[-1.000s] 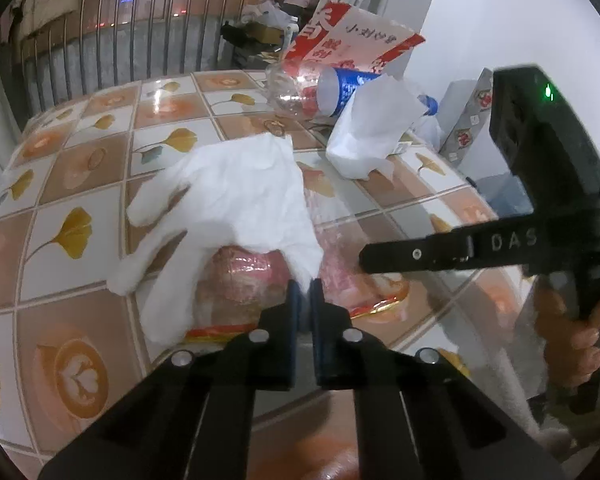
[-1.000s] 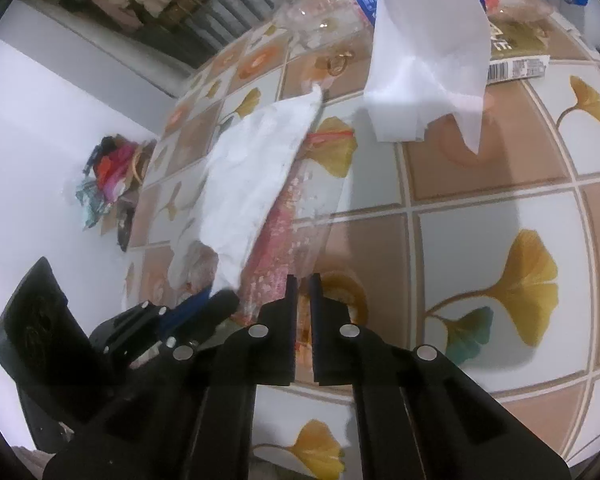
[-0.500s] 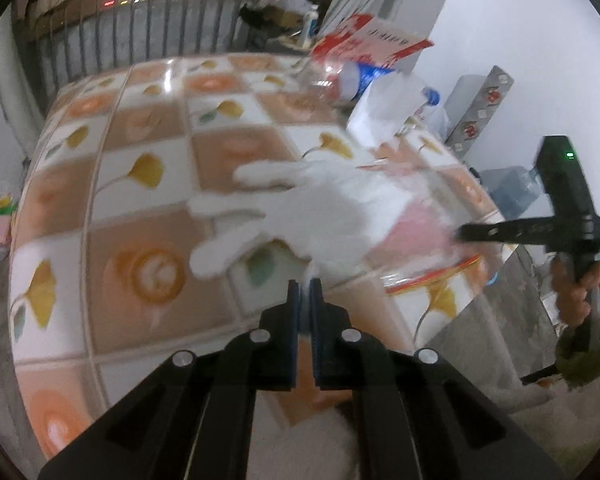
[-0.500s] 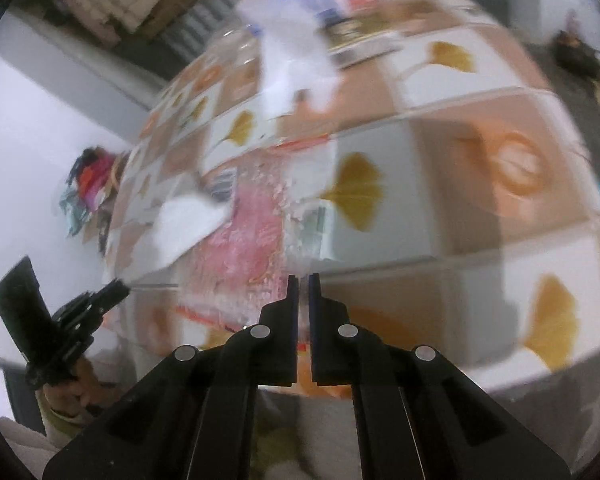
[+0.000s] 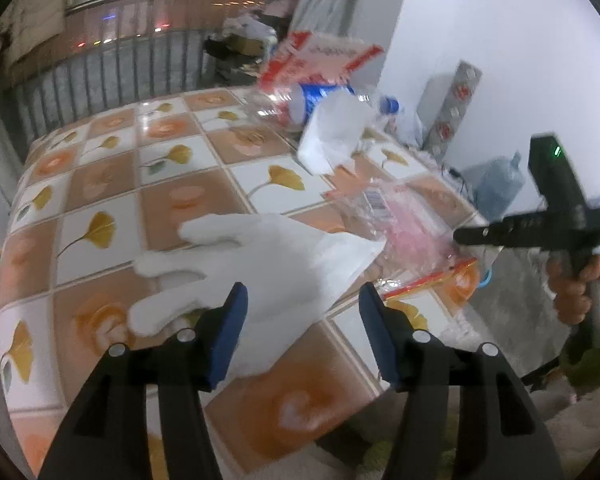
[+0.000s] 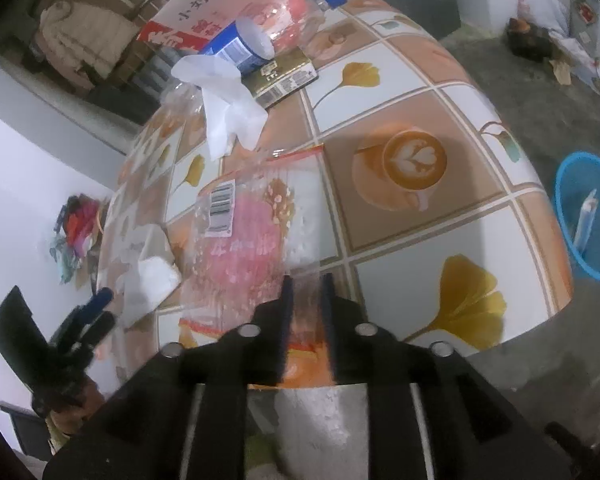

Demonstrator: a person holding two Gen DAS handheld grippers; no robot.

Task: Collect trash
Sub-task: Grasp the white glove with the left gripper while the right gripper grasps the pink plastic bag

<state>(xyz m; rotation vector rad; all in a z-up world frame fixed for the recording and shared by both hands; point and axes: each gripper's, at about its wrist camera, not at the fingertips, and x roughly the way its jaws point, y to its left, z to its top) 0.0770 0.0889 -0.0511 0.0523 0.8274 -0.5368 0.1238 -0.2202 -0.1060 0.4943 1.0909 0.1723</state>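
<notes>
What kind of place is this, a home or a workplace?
Most likely a lived-in home, perhaps by a balcony. A table with a ginkgo-and-coffee patterned cloth holds household litter, a blue basin stands on the bare floor, and a metal railing runs behind the table.

Dim indoor light with a cool cast; glare streaks the glossy tablecloth (image 5: pixel 172 208) at its far end. Motion blur softens both views, and fisheye bending darkens the corners around it.

Both grippers are black: the left gripper (image 5: pixel 302 330) has blue pads and 4 silver screws; the right gripper (image 6: pixel 306 312) carries a green light, an olive sleeve behind it.
</notes>
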